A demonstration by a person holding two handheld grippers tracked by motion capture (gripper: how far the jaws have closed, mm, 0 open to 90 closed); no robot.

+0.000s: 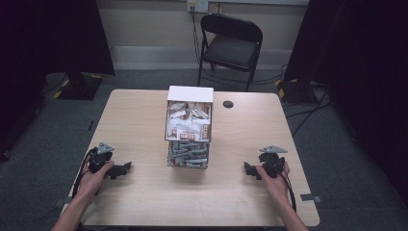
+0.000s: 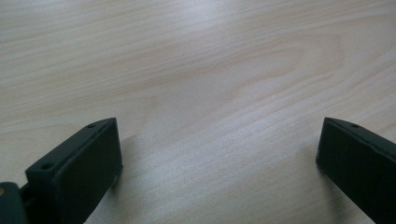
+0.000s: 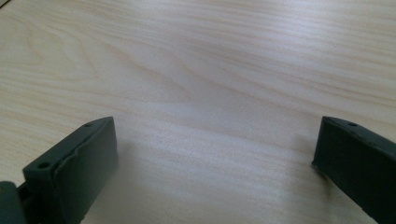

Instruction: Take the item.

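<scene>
- A light wood-grain rectangular table [image 1: 144,202] carries a clear two-tier plastic dispenser box with a white top [image 1: 189,127] near its middle, a little toward the far edge.
- The box's upper tier holds white sachets with brown print [image 1: 187,122]; the lower tier holds grey-blue sachets [image 1: 188,154] (their lettering is too small to read).
- The black left gripper [image 1: 126,168] rests on the table at the near left, held by the person's left hand [image 1: 96,174], its jaws pointing toward the box and well apart from it.
- In the left gripper view the left gripper [image 2: 219,163] has its jaws spread wide, with bare wood between them.
- The black right gripper [image 1: 247,170] rests on the table at the near right, held by the right hand [image 1: 273,177], also pointing inward at the box and well apart from it.
- In the right gripper view the right gripper [image 3: 215,161] is likewise spread wide over bare wood, pinching nothing.
- A small dark round spot [image 1: 228,104] sits on the tabletop to the right of the box's white top.
- Beyond the table stands a black folding chair [image 1: 231,45] on grey carpet, with black cables [image 1: 308,108] trailing across the floor at the right.
</scene>
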